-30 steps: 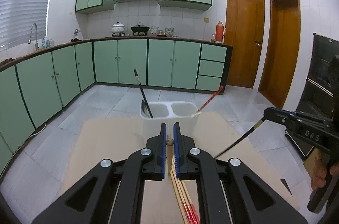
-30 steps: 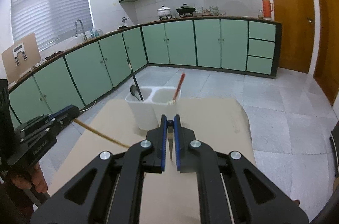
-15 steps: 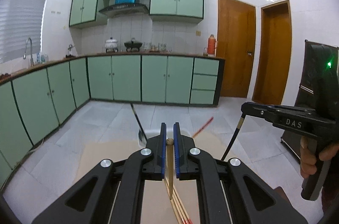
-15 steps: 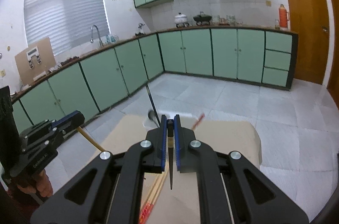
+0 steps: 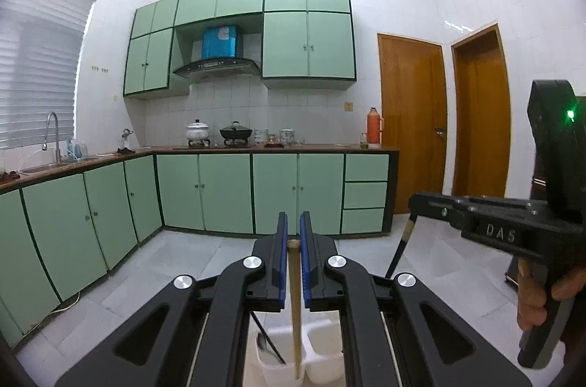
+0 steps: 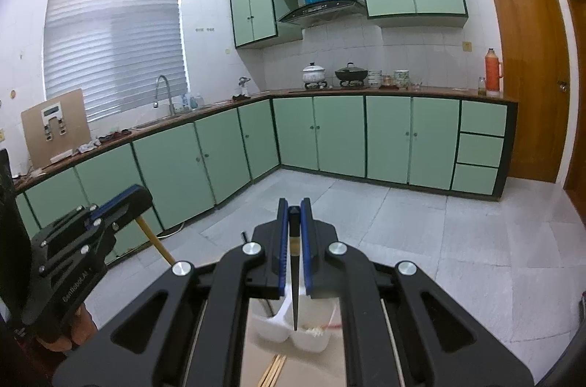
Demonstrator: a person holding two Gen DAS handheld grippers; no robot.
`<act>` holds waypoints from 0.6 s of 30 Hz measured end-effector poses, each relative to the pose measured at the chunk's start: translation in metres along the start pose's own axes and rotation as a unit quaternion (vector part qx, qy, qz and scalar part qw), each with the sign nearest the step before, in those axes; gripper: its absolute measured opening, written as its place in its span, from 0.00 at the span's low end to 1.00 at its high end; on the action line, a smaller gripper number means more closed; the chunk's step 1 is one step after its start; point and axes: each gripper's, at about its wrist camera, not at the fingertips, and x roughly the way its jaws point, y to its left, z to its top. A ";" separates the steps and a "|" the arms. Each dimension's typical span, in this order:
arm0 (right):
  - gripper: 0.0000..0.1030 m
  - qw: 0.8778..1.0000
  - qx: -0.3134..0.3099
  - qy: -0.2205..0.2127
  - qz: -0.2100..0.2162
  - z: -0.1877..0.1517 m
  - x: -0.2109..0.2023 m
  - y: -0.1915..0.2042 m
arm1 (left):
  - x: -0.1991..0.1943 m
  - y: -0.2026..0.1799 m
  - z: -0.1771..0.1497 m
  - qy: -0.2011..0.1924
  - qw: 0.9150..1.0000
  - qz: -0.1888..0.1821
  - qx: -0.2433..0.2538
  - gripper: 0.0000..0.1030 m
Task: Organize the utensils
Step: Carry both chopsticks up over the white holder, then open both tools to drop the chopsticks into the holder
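My left gripper [image 5: 293, 233] is shut on a tan wooden chopstick [image 5: 295, 306] that hangs down over the white two-compartment holder [image 5: 322, 346]. A black spoon [image 5: 267, 345] stands in the holder's left compartment. My right gripper [image 6: 293, 218] is shut on a black chopstick [image 6: 294, 281] whose tip points down above the same holder [image 6: 293, 332]. A red-tipped chopstick [image 6: 326, 326] rests in its right compartment. The right gripper also shows in the left wrist view [image 5: 415, 204], and the left gripper shows in the right wrist view [image 6: 135, 200].
The holder stands on a brown cardboard-topped table [image 6: 318, 368]. Several loose chopsticks [image 6: 273, 370] lie on it in front of the holder. Green kitchen cabinets [image 5: 227, 193] and wooden doors [image 5: 412, 127] stand far behind.
Both grippers have risen and tilted up with their chopsticks, which now hang upright over the holder. The table has dropped to the bottom of both views.
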 end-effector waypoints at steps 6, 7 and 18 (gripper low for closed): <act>0.06 1.000 0.008 0.022 -0.010 -0.015 0.045 -0.015 | 0.045 0.006 -0.008 0.001 1.000 0.003 -0.009 0.06; 0.06 0.999 0.012 0.029 -0.012 -0.020 0.053 -0.018 | 0.052 0.006 -0.012 0.003 1.000 0.003 -0.011 0.06; 0.08 0.996 0.020 0.083 -0.008 -0.069 0.092 -0.018 | 0.106 0.017 -0.072 0.087 0.996 -0.002 -0.023 0.09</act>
